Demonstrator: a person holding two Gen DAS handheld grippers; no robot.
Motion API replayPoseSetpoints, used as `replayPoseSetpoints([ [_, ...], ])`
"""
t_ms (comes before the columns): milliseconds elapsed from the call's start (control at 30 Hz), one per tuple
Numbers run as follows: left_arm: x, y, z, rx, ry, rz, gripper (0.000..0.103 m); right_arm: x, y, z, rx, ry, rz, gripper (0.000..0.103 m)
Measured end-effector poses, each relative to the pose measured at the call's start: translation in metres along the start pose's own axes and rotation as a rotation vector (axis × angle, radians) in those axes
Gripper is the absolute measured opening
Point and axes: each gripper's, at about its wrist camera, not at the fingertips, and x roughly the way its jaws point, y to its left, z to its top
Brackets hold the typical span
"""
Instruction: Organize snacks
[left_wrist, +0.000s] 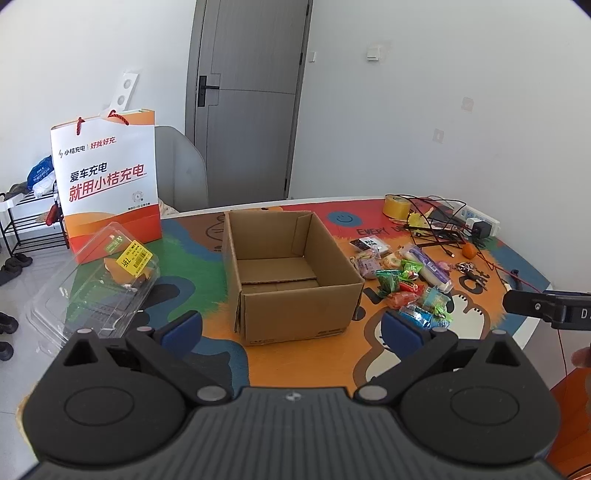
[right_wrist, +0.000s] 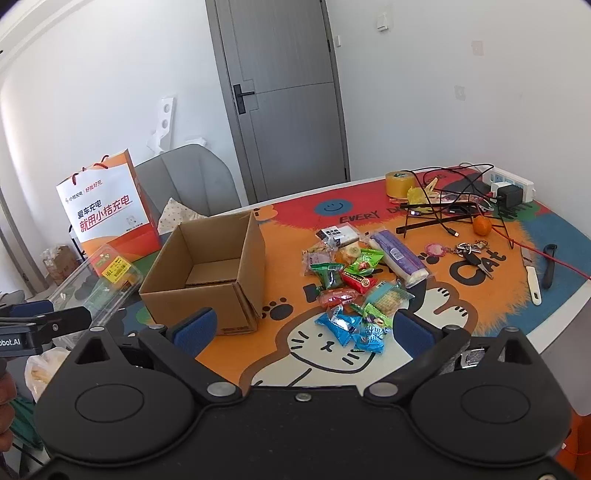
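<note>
On the table, right of the box, sits the whole snack pile — small crinkly wrappers, a couple of blue packs nearest the edge, a red one, green ones, and a longer purple pack along the far right side. From the left wrist view the same pile sits just beside the box, which is open on top with nothing inside as far as I can see.

Both grippers hang over the near edge, not touching anything. Left gripper has its jaws spread wide, pointed roughly at the box. Right gripper is spread wide too, nothing between the pads, and lined up closest to the blue packs.

Handling guess: these are all light, soft and a bit slippery — foil or plastic film that will crumple and slide instead of resisting. I'd pinch each one across its puffy middle, not by a thin sealed end that might slip out. They overlap in places, so grabbing one could drag a neighbour along. The purple pack looks longer and floppier; take it near the middle so it doesn't droop.

Nothing's been sorted yet by the look of it, so I'd start with the blue ones.
</note>
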Motion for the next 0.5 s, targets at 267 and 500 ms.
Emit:
replayPoseSetpoints([
  [267,0.0001,0.002,-0.0011,-0.011,0.002,-0.003,0.102,-0.0019,0.0014,0.0015,-0.019,-0.008,-0.014,0.103],
  [500,-0.0013,0.0019,-0.0016,-0.011,-0.002,-0.007,0.102,-0.0015,-0.001,0.0011,-0.021,-0.005,-0.022,0.103],
])
